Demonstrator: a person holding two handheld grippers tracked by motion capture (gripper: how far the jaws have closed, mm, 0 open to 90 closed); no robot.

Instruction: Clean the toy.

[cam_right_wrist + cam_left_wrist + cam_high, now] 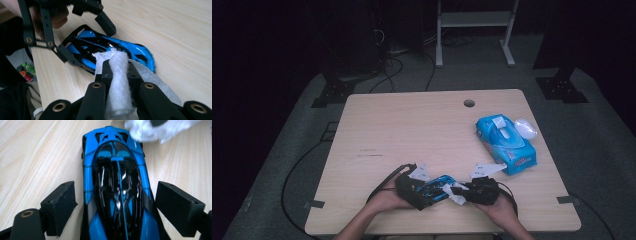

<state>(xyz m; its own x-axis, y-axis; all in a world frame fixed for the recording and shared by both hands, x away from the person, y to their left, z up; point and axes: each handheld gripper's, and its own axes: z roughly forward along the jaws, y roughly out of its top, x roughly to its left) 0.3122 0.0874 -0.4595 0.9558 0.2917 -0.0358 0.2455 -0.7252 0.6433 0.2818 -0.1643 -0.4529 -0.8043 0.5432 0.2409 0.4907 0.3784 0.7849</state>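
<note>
Wipe (117, 75) clamped in right gripper (117, 72) (touching car (100, 47)).

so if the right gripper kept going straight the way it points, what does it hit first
Probably the blue toy car: the right gripper, shut on a white wipe, points at its roof, the wipe's tip about touching it.

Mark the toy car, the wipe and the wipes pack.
toy car (117, 182), left gripper view, glossy black canopy.
wipe (117, 82), right gripper view, twisted part between the jaws.
wipes pack (506, 142), high view, blue top face.
</note>
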